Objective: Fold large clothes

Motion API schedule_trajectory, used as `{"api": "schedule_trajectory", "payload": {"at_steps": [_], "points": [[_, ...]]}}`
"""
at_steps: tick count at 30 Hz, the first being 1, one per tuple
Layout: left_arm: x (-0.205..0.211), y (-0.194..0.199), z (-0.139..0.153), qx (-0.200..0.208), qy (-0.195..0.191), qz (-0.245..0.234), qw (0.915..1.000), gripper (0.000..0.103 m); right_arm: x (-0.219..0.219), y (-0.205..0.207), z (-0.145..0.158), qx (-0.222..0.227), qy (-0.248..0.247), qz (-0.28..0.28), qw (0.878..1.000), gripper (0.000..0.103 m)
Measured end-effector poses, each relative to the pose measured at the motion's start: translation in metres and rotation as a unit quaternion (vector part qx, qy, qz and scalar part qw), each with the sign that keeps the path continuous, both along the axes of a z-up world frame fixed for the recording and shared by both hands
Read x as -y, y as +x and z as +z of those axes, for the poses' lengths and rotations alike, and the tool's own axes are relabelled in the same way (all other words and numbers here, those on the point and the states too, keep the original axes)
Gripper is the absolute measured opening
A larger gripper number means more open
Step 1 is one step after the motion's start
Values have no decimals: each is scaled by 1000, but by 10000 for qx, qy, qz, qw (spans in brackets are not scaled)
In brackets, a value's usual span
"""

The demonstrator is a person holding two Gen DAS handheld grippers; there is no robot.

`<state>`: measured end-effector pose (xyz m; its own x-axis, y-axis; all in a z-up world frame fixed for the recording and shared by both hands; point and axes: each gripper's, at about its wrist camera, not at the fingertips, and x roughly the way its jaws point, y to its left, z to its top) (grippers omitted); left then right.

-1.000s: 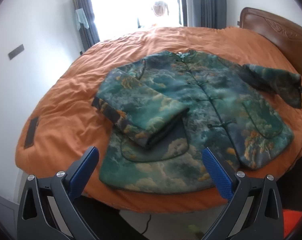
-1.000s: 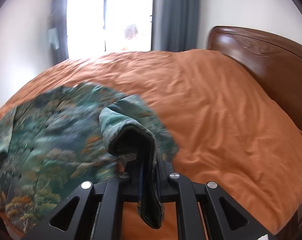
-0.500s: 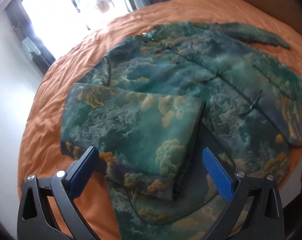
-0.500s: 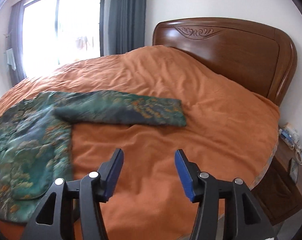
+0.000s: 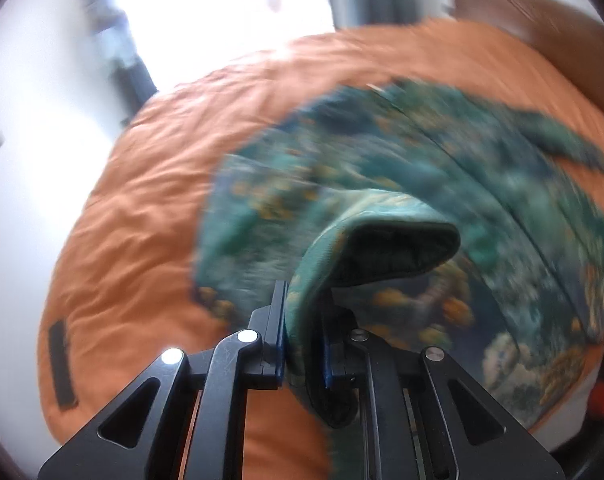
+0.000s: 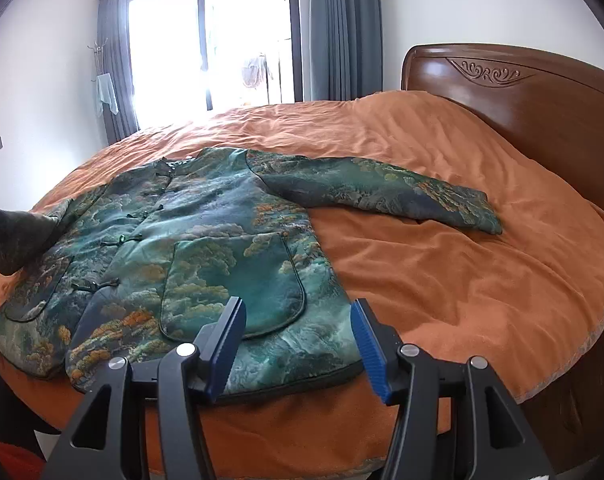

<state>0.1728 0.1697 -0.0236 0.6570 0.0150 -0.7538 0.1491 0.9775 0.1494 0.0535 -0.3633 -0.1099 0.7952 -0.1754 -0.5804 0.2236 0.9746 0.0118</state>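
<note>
A padded green jacket (image 6: 206, 216) with a cloud and tree print lies front up on the orange bed cover (image 6: 442, 280). Its right sleeve (image 6: 382, 192) lies stretched out flat toward the headboard. My left gripper (image 5: 302, 320) is shut on the cuff of the left sleeve (image 5: 382, 240), which hangs open and raised above the jacket body; the left wrist view is blurred. In the right wrist view that raised cuff (image 6: 18, 240) shows at the far left. My right gripper (image 6: 298, 312) stands open above the jacket's hem, nothing between its pads.
A carved wooden headboard (image 6: 542, 112) stands at the right. A bright window with grey curtains (image 6: 342, 32) is behind the bed. A dark strip (image 5: 62, 364) lies on the cover near its left edge. The bed's front edge is just below both grippers.
My left gripper moved in and closed on the folded left sleeve's cuff, lifting it. My right gripper let go of the right sleeve, which now lies flat, and drew back to the hem.
</note>
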Motion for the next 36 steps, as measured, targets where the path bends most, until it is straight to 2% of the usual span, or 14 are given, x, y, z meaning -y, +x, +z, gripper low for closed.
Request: {"api": "schedule_trajectory", "payload": {"at_steps": [3, 6, 9, 12, 14, 16, 20, 25, 30, 31, 32, 33, 34, 36], "points": [[-80, -7, 17, 236, -423, 1212, 9914, 15, 0, 0, 8, 117, 68, 40, 9999, 56], [-153, -16, 11, 276, -639, 2371, 9690, 26, 2, 5, 8, 126, 43, 66, 9999, 56], [-199, -30, -4, 299, -447, 3368, 9400, 49, 12, 6, 9, 53, 135, -9, 9999, 56], [-218, -49, -20, 190, -503, 3842, 9217, 53, 29, 7, 10, -2, 271, -180, 9995, 56], [-208, -58, -29, 17, -569, 3748, 9253, 53, 44, 9, 9, -101, 355, -252, 9990, 59], [-186, -66, -35, -102, -642, 3381, 9389, 53, 58, 13, 6, -266, 445, -276, 9983, 61], [-114, -74, -51, -570, -1627, 1929, 9660, 83, 91, 30, -15, -803, 1107, -44, 9906, 61], [-27, -74, -88, -1208, -2115, 621, 9679, 88, 119, 52, -54, -1243, 2442, 312, 9612, 61], [14, -74, -115, -1649, -2042, 138, 9648, 88, 112, 79, -82, -1635, 2709, 891, 9444, 61], [18, -73, -118, -1649, -1954, 131, 9667, 81, 109, 82, -84, -1686, 2717, 987, 9424, 54], [21, -72, -118, -1678, -1877, 141, 9677, 57, 106, 84, -84, -1723, 2657, 1057, 9426, 30], [22, -71, -119, -1731, -1920, 133, 9659, 40, 102, 85, -83, -1787, 2591, 1106, 9427, 16], [21, -72, -116, -1734, -1994, 164, 9643, 26, 100, 85, -80, -1822, 2576, 1121, 9423, 15], [20, -70, -113, -1653, -2069, 214, 9641, 20, 94, 78, -67, -1811, 2439, 1143, 9459, 12]]}}
